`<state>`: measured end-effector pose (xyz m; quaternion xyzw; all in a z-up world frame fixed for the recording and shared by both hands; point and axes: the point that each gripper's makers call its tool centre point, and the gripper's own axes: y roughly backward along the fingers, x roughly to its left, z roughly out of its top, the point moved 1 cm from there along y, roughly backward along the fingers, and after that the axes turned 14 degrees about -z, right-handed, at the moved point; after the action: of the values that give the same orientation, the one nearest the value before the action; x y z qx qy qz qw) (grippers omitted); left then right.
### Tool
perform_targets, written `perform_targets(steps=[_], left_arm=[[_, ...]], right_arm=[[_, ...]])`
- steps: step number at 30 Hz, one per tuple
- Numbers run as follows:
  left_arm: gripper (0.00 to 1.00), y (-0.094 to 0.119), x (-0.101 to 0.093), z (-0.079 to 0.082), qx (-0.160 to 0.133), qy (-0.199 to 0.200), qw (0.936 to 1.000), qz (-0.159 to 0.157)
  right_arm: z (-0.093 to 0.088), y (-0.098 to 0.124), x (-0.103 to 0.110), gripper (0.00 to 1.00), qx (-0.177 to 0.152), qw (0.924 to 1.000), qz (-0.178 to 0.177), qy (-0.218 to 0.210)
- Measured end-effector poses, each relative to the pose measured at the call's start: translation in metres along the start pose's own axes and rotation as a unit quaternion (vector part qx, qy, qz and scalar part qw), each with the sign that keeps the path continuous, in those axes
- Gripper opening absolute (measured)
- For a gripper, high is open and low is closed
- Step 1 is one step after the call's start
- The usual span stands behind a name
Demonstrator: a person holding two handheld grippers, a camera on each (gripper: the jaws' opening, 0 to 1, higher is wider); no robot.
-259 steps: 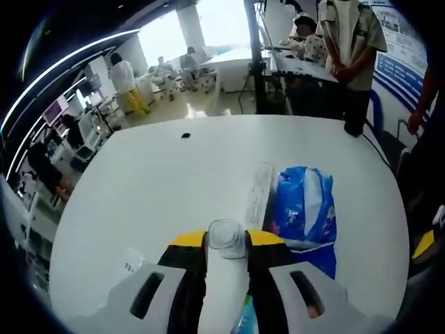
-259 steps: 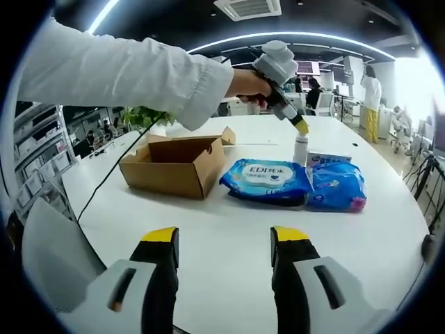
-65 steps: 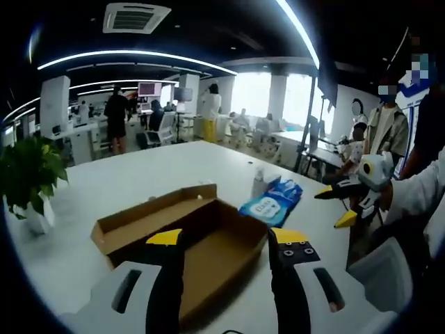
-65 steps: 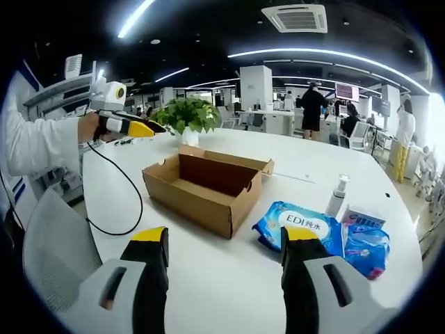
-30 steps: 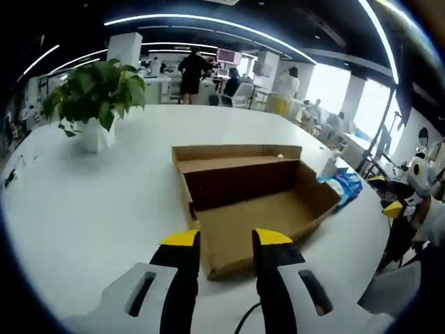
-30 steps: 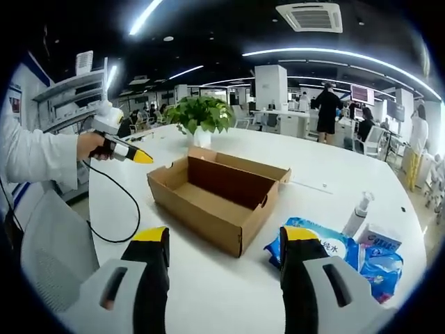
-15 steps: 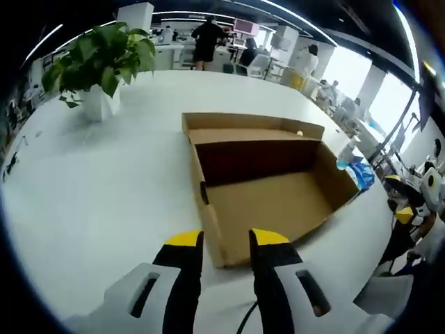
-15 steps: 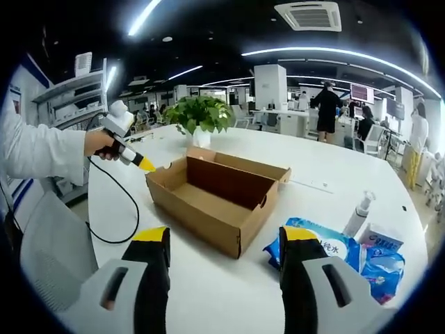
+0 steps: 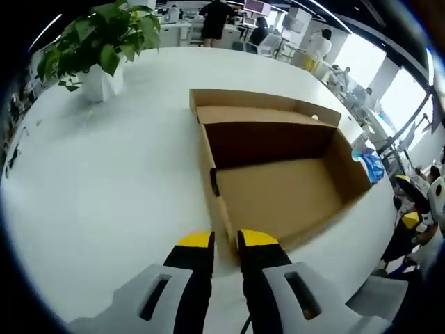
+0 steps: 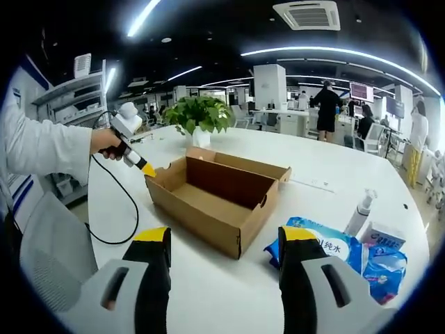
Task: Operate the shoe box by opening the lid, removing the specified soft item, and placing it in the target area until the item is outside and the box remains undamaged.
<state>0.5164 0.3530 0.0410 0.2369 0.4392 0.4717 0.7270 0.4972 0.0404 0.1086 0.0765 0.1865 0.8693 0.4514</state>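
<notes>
The brown cardboard shoe box [image 9: 274, 142] lies on the white table with its lid flap [image 9: 264, 103] folded back, and its inside is bare. My left gripper [image 9: 225, 240] has its yellow jaws pinched on the near side wall of the box at a corner. In the right gripper view, a hand brings this left gripper [image 10: 148, 169] down onto the left corner of the shoe box [image 10: 201, 210]. My right gripper [image 10: 227, 238] hangs open over the table, short of the box. A blue soft wipes pack [image 10: 320, 252] lies to the right of the box.
A second blue pack [image 10: 381, 269], a small carton [image 10: 379, 236] and a pump bottle [image 10: 360, 207] stand beside the wipes. A potted plant [image 10: 201, 115] sits behind the box. A black cable [image 10: 111, 209] trails over the table's left edge. People stand far off in the office.
My left gripper has moved down to the box's near corner and its jaws have narrowed onto the wall. The right gripper has stayed still and open.
</notes>
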Motion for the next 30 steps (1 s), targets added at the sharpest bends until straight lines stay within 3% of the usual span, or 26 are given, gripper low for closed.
perform_targets(steps=[3,18,30], left_arm=[[0.08,-0.003,-0.001,-0.001,0.002,0.016,0.9999,-0.002],[0.05,-0.002,-0.001,-0.002,0.013,0.017,0.9996,0.018],[0.05,-0.001,-0.002,-0.002,0.016,0.010,0.9996,0.022]], right_arm=[[0.000,-0.001,0.000,0.59,-0.001,1.0000,0.001,-0.002],[0.012,-0.011,-0.009,0.59,-0.002,1.0000,0.000,-0.006],[0.027,-0.034,-0.017,0.59,0.004,1.0000,0.006,0.002]])
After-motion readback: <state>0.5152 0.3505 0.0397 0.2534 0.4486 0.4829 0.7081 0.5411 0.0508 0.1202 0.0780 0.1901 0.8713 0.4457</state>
